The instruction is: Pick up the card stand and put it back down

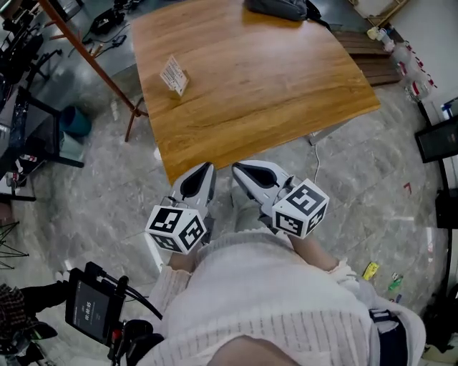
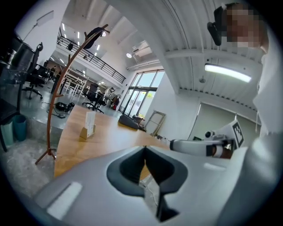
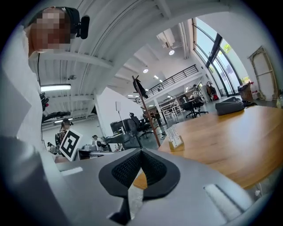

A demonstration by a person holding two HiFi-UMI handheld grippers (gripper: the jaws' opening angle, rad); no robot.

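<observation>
The card stand (image 1: 174, 75), a white card in a small wooden base, stands upright near the left edge of the wooden table (image 1: 272, 86). It also shows in the left gripper view (image 2: 89, 125) and the right gripper view (image 3: 174, 137), far ahead of the jaws. My left gripper (image 1: 205, 170) and right gripper (image 1: 239, 169) hang side by side just off the table's near edge, close to the person's body. Both point toward the table. The left gripper (image 2: 144, 148) is shut with nothing between its jaws, and so is the right gripper (image 3: 141, 152).
A dark bag (image 1: 280, 8) lies at the table's far edge. A brown coat rack (image 1: 86, 50) stands left of the table, with a teal bin (image 1: 74, 120) beside it. A cable (image 1: 315, 159) runs on the floor under the near corner. A screen device (image 1: 93, 307) is at bottom left.
</observation>
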